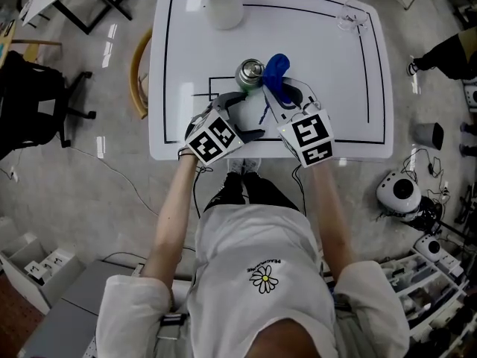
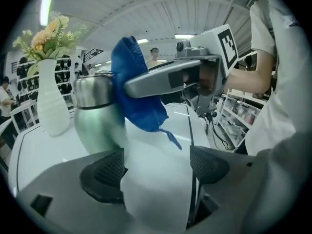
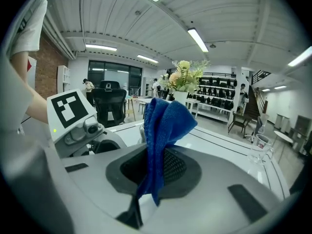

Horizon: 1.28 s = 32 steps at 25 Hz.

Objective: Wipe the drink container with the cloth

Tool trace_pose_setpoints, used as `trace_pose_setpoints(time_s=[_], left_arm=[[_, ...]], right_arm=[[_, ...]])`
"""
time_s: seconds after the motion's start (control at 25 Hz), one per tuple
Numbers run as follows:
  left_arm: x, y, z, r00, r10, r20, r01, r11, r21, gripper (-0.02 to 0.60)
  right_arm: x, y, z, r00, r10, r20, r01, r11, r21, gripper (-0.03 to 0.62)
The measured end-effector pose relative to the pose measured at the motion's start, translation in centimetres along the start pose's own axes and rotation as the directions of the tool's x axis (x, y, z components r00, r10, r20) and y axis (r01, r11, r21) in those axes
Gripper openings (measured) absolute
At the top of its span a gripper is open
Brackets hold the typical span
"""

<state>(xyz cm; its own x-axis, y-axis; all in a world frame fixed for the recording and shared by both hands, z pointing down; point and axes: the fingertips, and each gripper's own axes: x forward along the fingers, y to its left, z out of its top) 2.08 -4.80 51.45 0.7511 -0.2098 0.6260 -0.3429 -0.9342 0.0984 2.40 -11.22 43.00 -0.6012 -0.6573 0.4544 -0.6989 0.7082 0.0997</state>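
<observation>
While pinching blue cloth (image 3: 165, 126) tight in right gripper (image 3: 156, 165), holding it bunched against upper side of steel drink container (image 2: 95, 116). With left gripper (image 2: 156, 167), jaws spread wide, gripping nothing, just short of container. Upright on white table (image 1: 335, 88), near front edge; white vase (image 1: 222, 6) well behind.

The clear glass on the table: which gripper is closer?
Right. The right gripper, holding the blue cloth, is left of the glass, nearer the person; the left gripper is farther left.
</observation>
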Motion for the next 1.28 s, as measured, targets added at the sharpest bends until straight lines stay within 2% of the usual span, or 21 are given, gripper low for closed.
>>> trace_pose_setpoints(time_s=[0.16, 0.28, 0.36, 0.44, 0.56, 0.84, 1.28], left_arm=[[0.8, -0.9, 1.4, 0.999, -0.028, 0.029, 0.027, 1.0, 0.015, 0.41], [-1.0, -1.2, 1.7, 0.998, -0.028, 0.054, 0.028, 1.0, 0.0, 0.41], [-2.5, 0.3, 1.3, 0.997, 0.035, 0.063, -0.034, 0.999, -0.017, 0.41], [-3.4, 3.1, 0.6, 0.989, 0.124, 0.078, -0.118, 0.99, -0.071, 0.41], [-3.0, 6.1, -0.2, 0.981, 0.177, 0.077, -0.166, 0.977, -0.137, 0.41], [-0.2, 7.7, 0.8, 0.984, 0.16, 0.073, -0.149, 0.98, -0.133, 0.41], [-0.9, 4.8, -0.3, 0.99, 0.142, 0.008, -0.139, 0.981, -0.137, 0.41]], right_arm=[[0.1, 1.2, 0.1, 1.0, 0.024, 0.005, -0.024, 1.0, 0.001, 0.043], [0.1, 1.1, 0.0, 1.0, 0.018, 0.002, -0.018, 1.0, 0.01, 0.043], [0.0, 1.0, -0.1, 1.0, 0.018, -0.003, -0.018, 1.0, 0.009, 0.043], [-0.2, 0.8, -0.4, 1.0, 0.017, -0.01, -0.017, 1.0, 0.01, 0.043], [-0.1, 0.7, -0.5, 1.0, 0.015, -0.01, -0.015, 1.0, 0.016, 0.043], [-0.2, 0.8, -0.3, 1.0, 0.027, -0.008, -0.027, 1.0, 0.016, 0.043], [0.7, -0.8, -0.4, 1.0, -0.001, -0.018, 0.001, 1.0, -0.001, 0.043]])
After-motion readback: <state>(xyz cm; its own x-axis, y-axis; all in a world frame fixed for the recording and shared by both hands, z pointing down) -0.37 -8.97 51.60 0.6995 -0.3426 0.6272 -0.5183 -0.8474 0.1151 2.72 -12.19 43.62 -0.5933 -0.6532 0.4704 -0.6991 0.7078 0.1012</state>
